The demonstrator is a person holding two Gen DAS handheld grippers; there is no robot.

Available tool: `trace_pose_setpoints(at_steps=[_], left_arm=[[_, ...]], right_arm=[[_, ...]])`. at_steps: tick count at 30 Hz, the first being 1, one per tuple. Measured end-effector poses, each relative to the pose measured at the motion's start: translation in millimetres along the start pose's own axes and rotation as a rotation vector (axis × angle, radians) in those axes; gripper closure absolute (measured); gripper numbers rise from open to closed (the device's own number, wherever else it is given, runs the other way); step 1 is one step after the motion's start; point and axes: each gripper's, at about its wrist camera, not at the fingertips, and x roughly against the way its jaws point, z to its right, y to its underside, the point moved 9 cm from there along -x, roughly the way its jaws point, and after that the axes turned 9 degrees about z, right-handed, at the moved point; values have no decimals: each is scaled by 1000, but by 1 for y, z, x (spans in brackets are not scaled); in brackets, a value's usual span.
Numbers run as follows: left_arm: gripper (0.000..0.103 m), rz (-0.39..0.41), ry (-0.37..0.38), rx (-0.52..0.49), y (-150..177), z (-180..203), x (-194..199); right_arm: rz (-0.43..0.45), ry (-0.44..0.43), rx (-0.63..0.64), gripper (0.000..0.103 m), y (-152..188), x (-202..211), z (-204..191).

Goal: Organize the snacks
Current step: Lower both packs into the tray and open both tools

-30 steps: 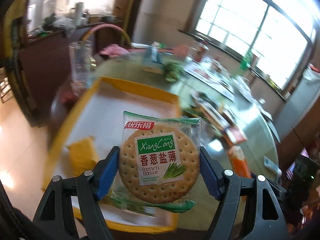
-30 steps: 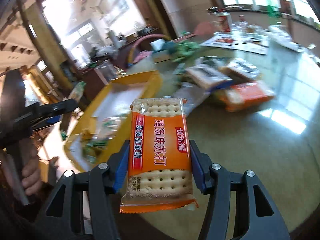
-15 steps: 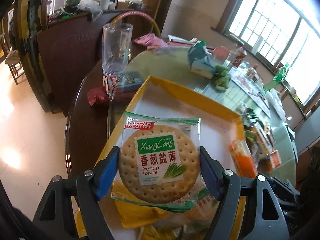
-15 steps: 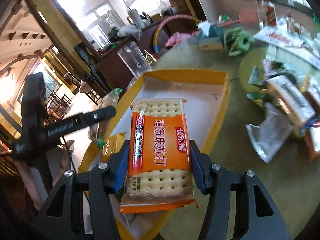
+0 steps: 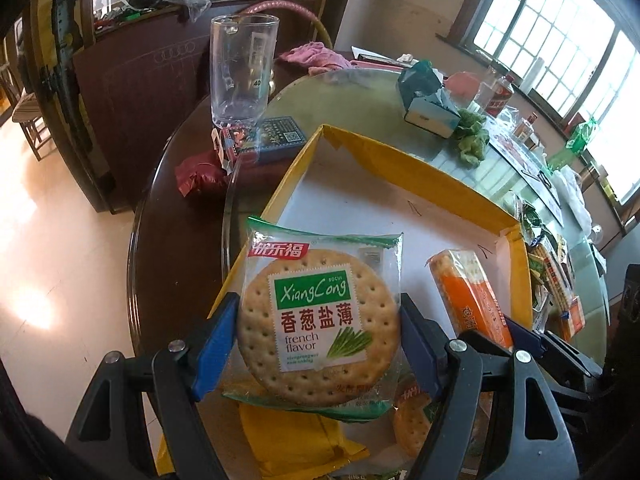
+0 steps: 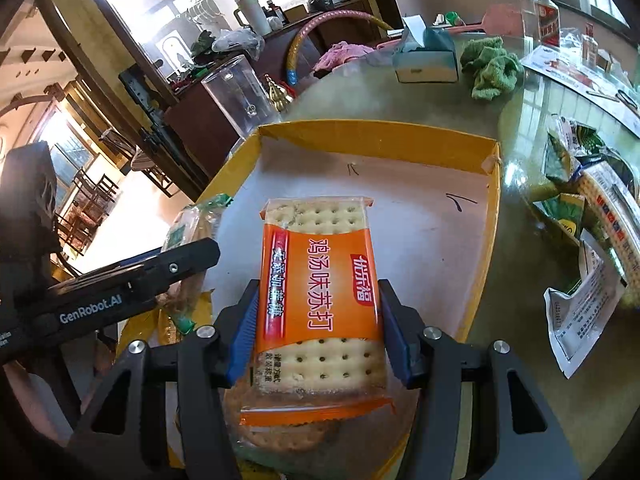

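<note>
Now both grippers hang over the yellow box (image 5: 400, 160), a shallow tray with yellow walls and a white floor that sits on the round glass-topped table (image 5: 360, 92); the left gripper (image 5: 320, 340) is clamped on a round cracker pack (image 5: 320, 320) with a green label, its blue pads pressing the pack's left and right edges and holding it upright, face to the camera, above the near left part of the box; the right gripper (image 6: 316, 328) is clamped on an orange cracker pack (image 6: 320, 296), a rectangular sleeve of square crackers held by its long sides above the near middle of the box; in the left wrist view that same orange pack shows to the right of the round one, and in the right wrist view the left gripper's black arm reaches in from the left with its pack seen edge-on; under the held packs, at the near end of the box, lie more packs (image 5: 412, 420) and a yellow wrapper (image 5: 296, 440), partly hidden; the far part of the box floor is bare but for a few pen marks; beyond the box's far left corner stands a clear tall cup (image 5: 242, 72) on a dark card box (image 5: 264, 140), with a red packet (image 5: 200, 174) near it; farther off lie a tissue box (image 6: 426, 60) and a green cloth (image 6: 490, 66); to the right of the box, on the glass, more snack packs (image 6: 592, 192) lie loose.
</note>
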Motion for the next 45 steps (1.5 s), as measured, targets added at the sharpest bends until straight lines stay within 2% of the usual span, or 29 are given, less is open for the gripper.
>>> trace_pose_setpoints(at_steps=[4, 8, 11, 13, 15, 19, 21, 24, 28, 29, 32, 37, 45], left_arm=[[23, 3, 17, 23, -1, 0, 2], [22, -66, 92, 69, 3, 4, -3], [22, -83, 88, 107, 7, 4, 0], [21, -39, 69, 117, 9, 6, 5], [21, -28, 44, 108, 13, 8, 7], [21, 76, 70, 125, 18, 16, 20], [20, 69, 66, 131, 24, 19, 19], [20, 77, 44, 60, 31, 32, 29], [19, 220, 42, 133, 23, 33, 56], [19, 228, 40, 145, 25, 35, 60], [19, 183, 102, 92, 36, 61, 68], [19, 184, 208, 10, 52, 112, 93], [19, 147, 257, -191, 83, 176, 110]], right_arm=[[5, -8, -22, 44, 0, 2, 2], [26, -49, -44, 32, -2, 11, 1], [73, -64, -47, 25, -5, 29, 0], [100, -73, -45, 23, -3, 42, -2], [126, -81, -48, 22, 0, 57, -2], [159, -86, -43, 21, 11, 83, 2], [171, -89, -41, 21, 19, 95, 5], [178, -90, -38, 20, 29, 110, 12], [201, -60, -67, 16, 41, 131, 32], [208, -54, -80, 15, 43, 136, 38], [224, -35, -102, 14, 50, 151, 51], [214, -1, -127, 14, 67, 167, 71], [214, 31, -209, 14, 89, 196, 104]])
